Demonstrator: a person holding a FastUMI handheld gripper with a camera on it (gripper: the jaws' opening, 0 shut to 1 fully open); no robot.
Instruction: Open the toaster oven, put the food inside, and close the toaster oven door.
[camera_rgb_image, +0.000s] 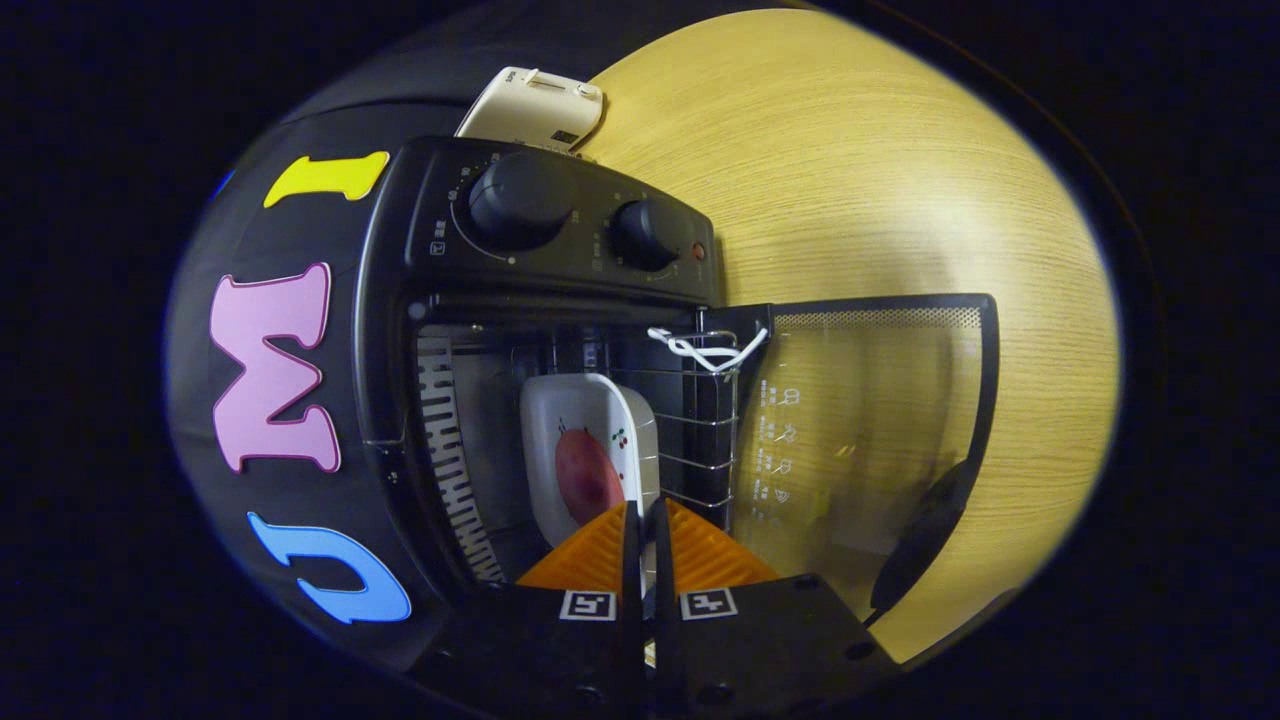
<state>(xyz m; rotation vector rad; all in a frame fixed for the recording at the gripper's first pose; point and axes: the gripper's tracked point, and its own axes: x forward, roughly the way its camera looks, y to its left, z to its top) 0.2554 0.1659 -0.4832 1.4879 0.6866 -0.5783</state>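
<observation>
Toaster oven is my landmark, its cavity facing me. Inside it I see a white dish carrying reddish food, resting on the wire rack. My gripper hovers at the oven's mouth, orange fingers clenched on the dish's near edge. Off the oven's hinge side, the glass door hangs wide open over the wooden table. Behind the oven sits a cream-coloured device.

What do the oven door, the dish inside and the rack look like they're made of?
The oven door looks like clear glass in a black frame: the wood-grain table shows through. The dish, gripped by the gripper, seems glossy white ceramic, possibly melamine. The rack is thin shiny metal wire.
</observation>
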